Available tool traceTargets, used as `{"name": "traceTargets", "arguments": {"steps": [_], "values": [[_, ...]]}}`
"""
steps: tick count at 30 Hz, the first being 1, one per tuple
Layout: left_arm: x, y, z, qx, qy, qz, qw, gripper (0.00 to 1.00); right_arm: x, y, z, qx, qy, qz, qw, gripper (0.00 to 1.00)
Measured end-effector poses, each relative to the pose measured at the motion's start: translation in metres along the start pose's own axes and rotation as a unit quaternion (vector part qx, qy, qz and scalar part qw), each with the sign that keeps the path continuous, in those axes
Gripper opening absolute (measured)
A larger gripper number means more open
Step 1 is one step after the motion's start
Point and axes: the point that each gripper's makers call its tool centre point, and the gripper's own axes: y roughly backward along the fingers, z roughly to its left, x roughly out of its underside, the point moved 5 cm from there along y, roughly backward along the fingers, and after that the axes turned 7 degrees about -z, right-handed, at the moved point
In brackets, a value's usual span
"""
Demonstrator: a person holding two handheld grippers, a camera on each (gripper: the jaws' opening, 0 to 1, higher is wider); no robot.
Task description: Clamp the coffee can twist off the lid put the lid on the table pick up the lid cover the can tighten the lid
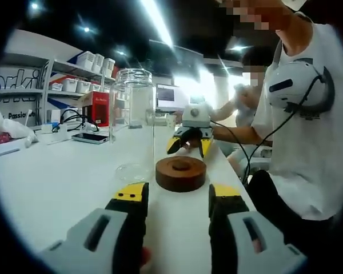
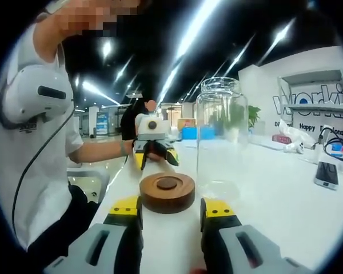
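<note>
The coffee can is a clear glass jar (image 1: 131,117) standing upright and uncovered on the white table (image 1: 57,182). Its round brown wooden lid (image 1: 180,173) lies flat on the table beside the jar's base. In the left gripper view my left gripper (image 1: 177,197) sits just short of the lid, open, with nothing between its jaws. The right gripper (image 1: 189,147) faces it from beyond the lid. In the right gripper view the lid (image 2: 167,192) lies just ahead of my open right gripper (image 2: 171,212), the jar (image 2: 220,134) stands right of it, and the left gripper (image 2: 154,153) is beyond.
A person in a white shirt (image 1: 308,125) stands at the table's edge (image 1: 234,171). A phone (image 1: 90,137), cables, a red box (image 1: 99,107) and shelves with white boxes (image 1: 94,60) are at the far side. Another phone (image 2: 326,173) lies right of the jar.
</note>
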Motion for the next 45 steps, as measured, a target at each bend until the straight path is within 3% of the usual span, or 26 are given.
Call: {"name": "traceTargets", "arguments": {"steps": [45], "values": [[0.002, -0.0017, -0.0012, -0.002, -0.006, 0.014, 0.9999, 0.32, 0.0002, -0.0029, 0.0016, 0.001, -0.004, 0.011, 0.9999, 0.34]]}}
